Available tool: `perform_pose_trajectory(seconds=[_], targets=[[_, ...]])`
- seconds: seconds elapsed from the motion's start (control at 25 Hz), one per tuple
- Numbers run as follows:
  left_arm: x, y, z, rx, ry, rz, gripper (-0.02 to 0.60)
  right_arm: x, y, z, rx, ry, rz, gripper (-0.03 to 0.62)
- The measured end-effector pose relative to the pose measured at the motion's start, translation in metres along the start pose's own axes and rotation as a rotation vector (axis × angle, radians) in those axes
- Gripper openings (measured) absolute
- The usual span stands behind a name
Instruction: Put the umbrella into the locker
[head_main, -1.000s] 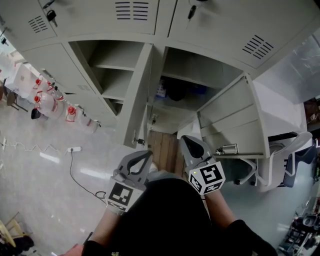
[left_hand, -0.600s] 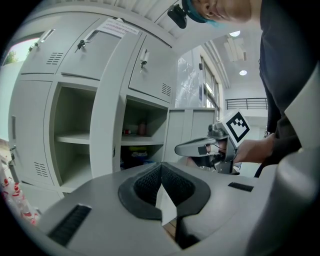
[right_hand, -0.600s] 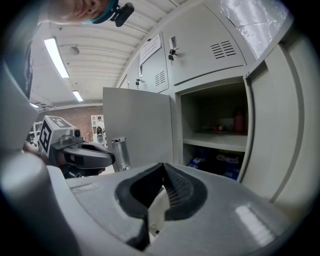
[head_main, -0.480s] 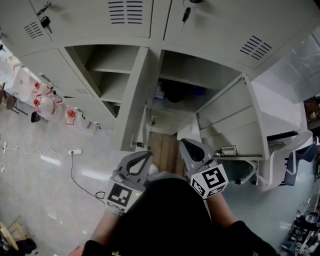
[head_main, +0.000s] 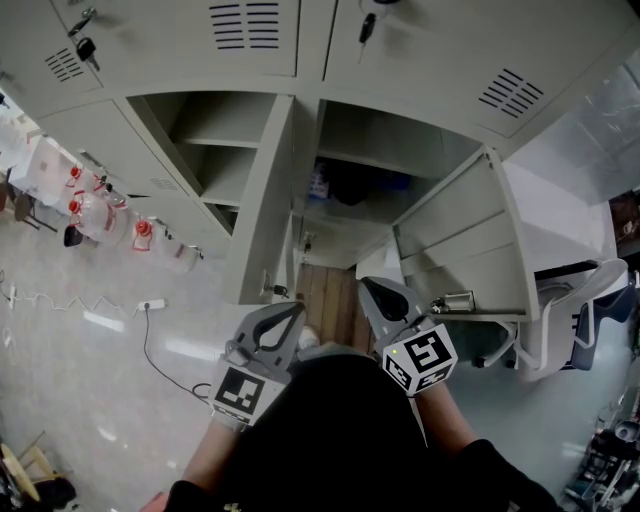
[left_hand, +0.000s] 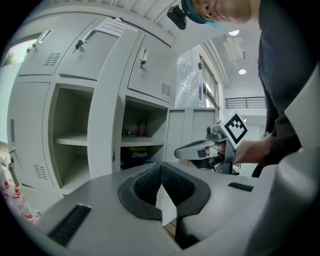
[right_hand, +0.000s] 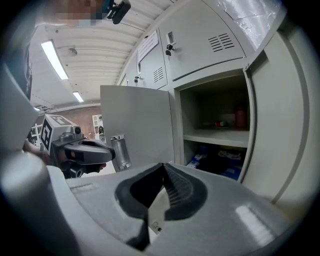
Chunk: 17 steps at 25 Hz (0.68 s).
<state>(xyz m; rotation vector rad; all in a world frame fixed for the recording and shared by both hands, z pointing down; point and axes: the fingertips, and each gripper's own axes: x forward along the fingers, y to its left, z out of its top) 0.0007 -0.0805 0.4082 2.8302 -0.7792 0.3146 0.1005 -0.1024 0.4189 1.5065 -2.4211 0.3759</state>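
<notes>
In front of the open locker (head_main: 400, 140), the left gripper (head_main: 287, 312) and right gripper (head_main: 374, 288) keep jaws clenched on nothing; a dark bundle (head_main: 360, 185) inside is possibly the umbrella.

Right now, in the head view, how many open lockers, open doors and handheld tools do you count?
Open lockers: 2, left locker, right locker.
Open doors: 2, left door, right door.
Tools: 2, left tool, right tool.
Total: 6.
</notes>
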Motion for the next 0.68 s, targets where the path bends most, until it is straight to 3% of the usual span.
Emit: perform_pose_trajectory(seconds=[0.32,0.48,0.68], targets=[[0.002,-0.002,-0.003,0.055,0.004,-0.013,0.012,0.002,0.0,-0.005,-0.001,0.02,0.008,-0.003],[0.0,-0.003,0.002,-0.023,0.008,0.012,0.012,0.001,0.0,-0.007,-0.001,0.024,0.005,-0.003],[-0.003,-0.005,0.0,-0.026,0.011,0.008,0.012,0.0,0.003,-0.012,0.006,0.034,0.001,-0.003]])
